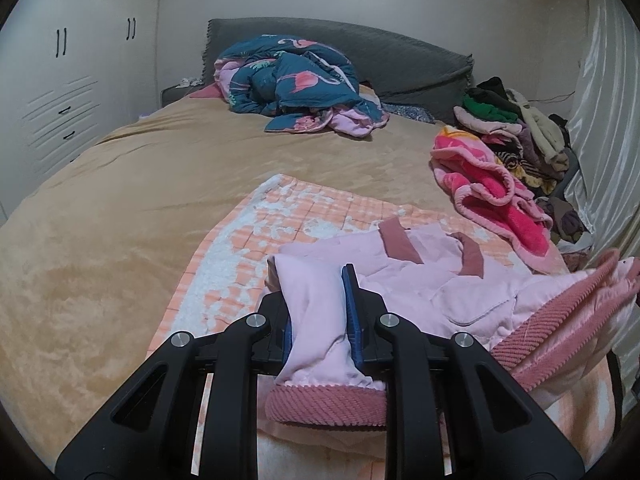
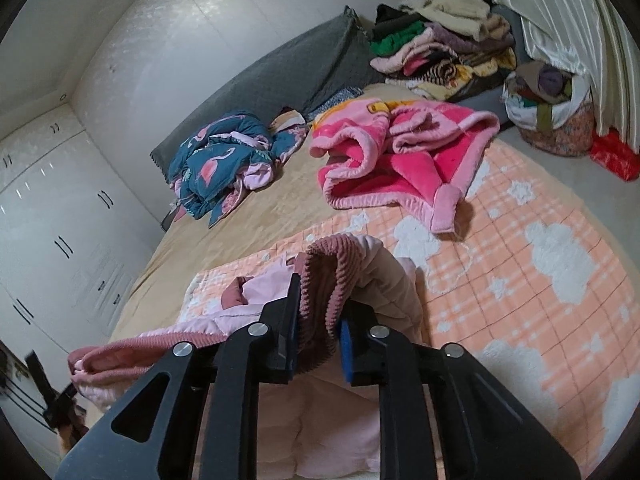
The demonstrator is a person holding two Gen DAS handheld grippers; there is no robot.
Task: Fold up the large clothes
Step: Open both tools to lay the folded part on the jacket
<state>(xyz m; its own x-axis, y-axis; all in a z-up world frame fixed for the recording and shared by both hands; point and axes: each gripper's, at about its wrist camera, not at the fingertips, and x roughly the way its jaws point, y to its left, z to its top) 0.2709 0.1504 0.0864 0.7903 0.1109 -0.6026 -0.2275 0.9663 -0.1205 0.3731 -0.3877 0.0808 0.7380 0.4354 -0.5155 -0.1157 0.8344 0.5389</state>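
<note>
- Two claws grip one pale pink jacket point(image 1: 424, 280) atop an orange checked blanket point(image 2: 520, 280) on the bed point(image 1: 120, 200).
- Left claw point(image 1: 318, 320) clamps a pink sleeve; right claw point(image 2: 320, 340) pinches the ribbed hem.
- Broad tan bedspread lies bare leftward.
- Floor basket point(image 2: 552, 120) brims with clothes.

Place: a home bedroom.
Bed point(image 1: 120, 200): wide, under a tan plush cover, filling most of both views.
Headboard cushion point(image 1: 360, 56): grey, against the wall at 12 o'clock.
Wardrobe point(image 1: 60, 80): white built-in doors with dark handles, at 9 to 10 o'clock in the left wrist view.
Bedding: a rumpled flamingo quilt point(image 1: 296, 80) and a pink blanket point(image 2: 400, 148).
Clothes pile point(image 2: 440, 48): stacked beside a satin curtain point(image 1: 608, 100), at 2 o'clock.
</note>
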